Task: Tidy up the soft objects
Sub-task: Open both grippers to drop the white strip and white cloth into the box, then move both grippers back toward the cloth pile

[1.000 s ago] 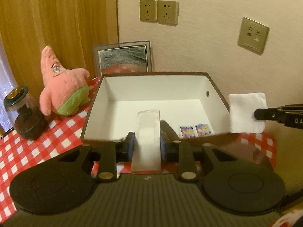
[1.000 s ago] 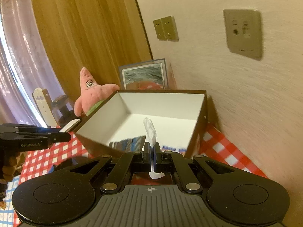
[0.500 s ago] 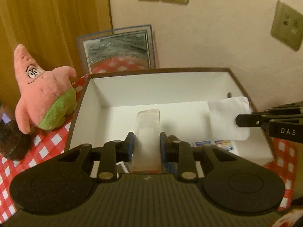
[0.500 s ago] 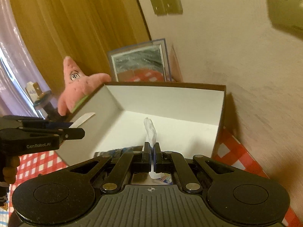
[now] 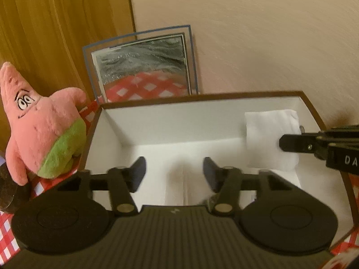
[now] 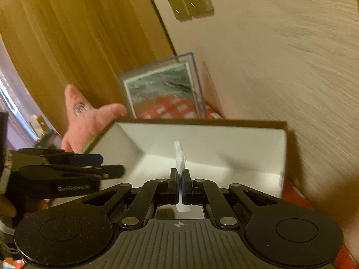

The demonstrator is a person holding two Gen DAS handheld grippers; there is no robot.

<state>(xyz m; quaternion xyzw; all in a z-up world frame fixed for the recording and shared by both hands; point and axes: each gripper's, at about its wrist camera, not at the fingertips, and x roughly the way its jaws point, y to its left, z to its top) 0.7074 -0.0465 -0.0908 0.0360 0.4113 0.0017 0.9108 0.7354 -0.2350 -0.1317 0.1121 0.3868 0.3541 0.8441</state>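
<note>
We see left tool [image 5: 174, 172] spread apart over box [image 5: 202, 96], pale packet [image 5: 182, 183] inside, lower centre. Right tool [image 6: 179, 177] clamped on tissue [image 5: 269, 139], not yet dropped. Plush [image 5: 44, 125] outside, left.

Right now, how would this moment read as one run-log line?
left hand-held gripper: open over box | right hand-held gripper: shut on white cloth above box | pink plush: outside box

Two matte black grippers are seen, the left gripper [image 5: 174, 172] and right gripper [image 6: 180, 177] each built with two round discs, a ribbed grey centre plate, angled link arms with silver rivets, and white lettering printed on the side.
</note>
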